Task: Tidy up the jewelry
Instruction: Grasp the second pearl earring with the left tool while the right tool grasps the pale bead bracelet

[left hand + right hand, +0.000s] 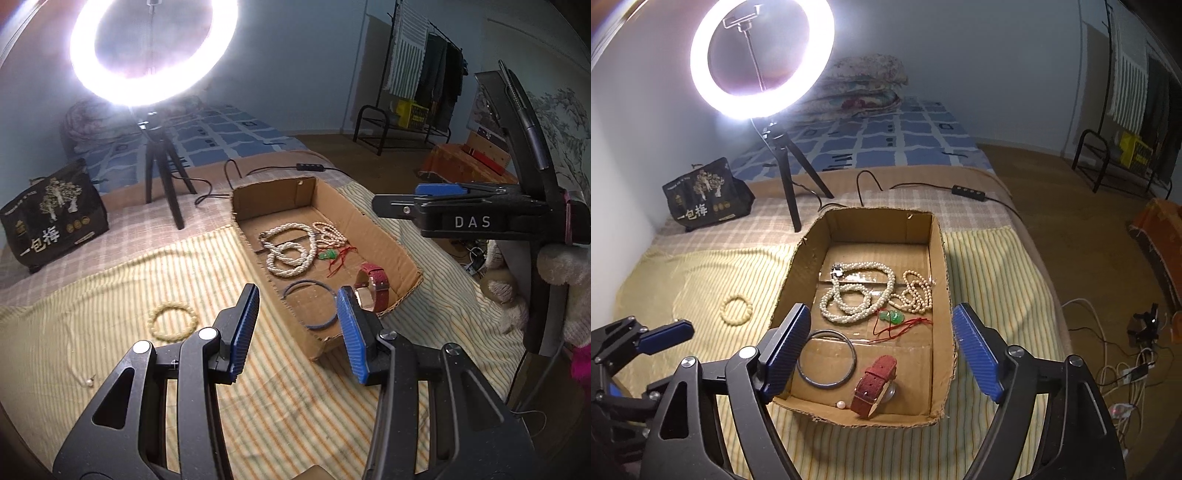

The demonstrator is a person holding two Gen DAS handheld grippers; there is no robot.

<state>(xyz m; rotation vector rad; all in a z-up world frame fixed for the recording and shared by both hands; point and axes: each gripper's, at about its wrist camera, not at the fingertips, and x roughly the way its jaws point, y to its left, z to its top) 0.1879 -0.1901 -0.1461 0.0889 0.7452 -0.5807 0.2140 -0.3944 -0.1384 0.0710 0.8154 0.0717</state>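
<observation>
A cardboard box sits on the striped bed cover. It holds a white pearl necklace, a peach bead strand, a green pendant on red cord, a dark bangle, a red-strap watch and a loose pearl. A cream bead bracelet and a small pearl piece lie on the cover left of the box. My left gripper is open and empty near the box's front corner. My right gripper is open and empty above the box's near end.
A lit ring light on a black tripod stands behind the box with its cable and switch. A black printed bag sits at the back left. The bed edge drops off at right, with cables on the floor.
</observation>
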